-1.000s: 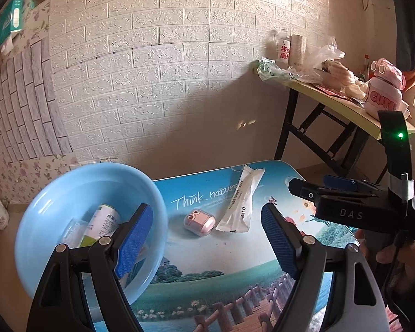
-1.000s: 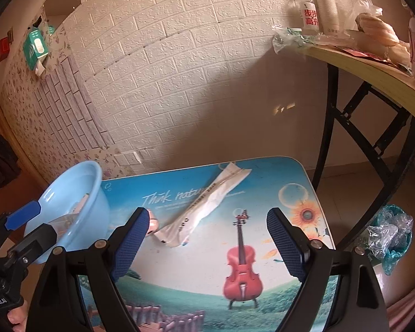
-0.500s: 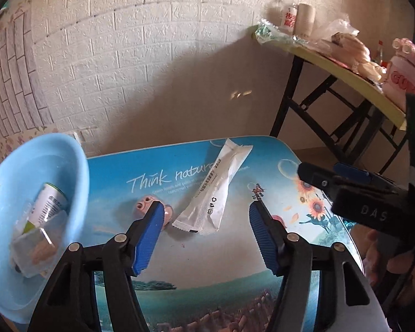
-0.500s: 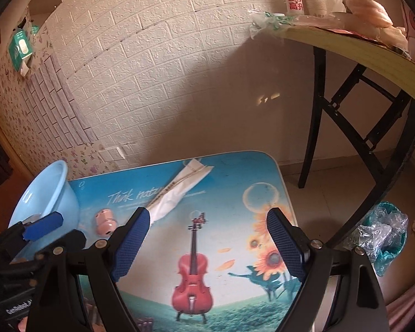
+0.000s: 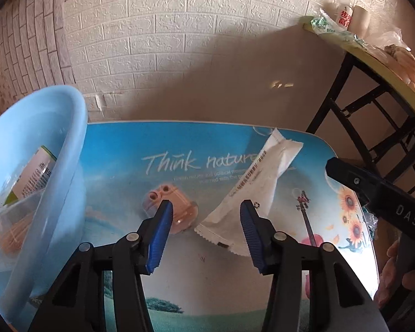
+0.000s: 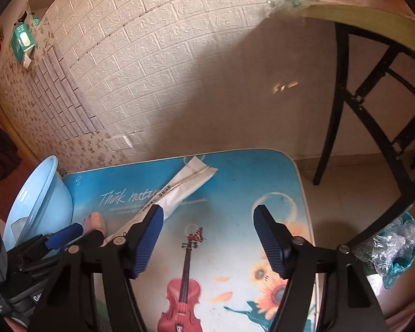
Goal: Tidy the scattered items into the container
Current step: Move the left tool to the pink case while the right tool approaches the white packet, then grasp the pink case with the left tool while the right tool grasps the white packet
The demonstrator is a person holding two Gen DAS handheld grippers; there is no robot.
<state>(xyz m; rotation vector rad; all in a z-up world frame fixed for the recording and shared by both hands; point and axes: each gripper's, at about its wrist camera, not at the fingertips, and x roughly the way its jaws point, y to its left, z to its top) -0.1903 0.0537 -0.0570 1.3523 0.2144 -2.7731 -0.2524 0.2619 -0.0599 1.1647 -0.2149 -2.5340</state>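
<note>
A light blue bowl [image 5: 69, 127] stands at the table's left end and holds a green-labelled bottle [image 5: 30, 177] and a clear box. A small pink case [image 5: 179, 202] and a long white packet [image 5: 262, 177] lie on the printed tabletop. My left gripper [image 5: 204, 215] is open just above the table; its left finger covers part of the pink case and its right finger is over the packet's near end. My right gripper [image 6: 207, 221] is open and empty above the table's right half, with the packet [image 6: 185, 185] beyond its left finger. The bowl [image 6: 41, 193] shows at the left.
The low table [image 6: 262, 177] carries a picture of a violin and sunflowers. A black-legged side table [image 6: 373, 19] with bottles and bags stands to the right. A crumpled plastic bag [image 6: 395, 246] lies on the floor. A white brick wall is behind.
My left gripper has swung right from the bowl and dropped close over the pink case and packet, its jaws narrower. My right gripper has shifted right and lower.
</note>
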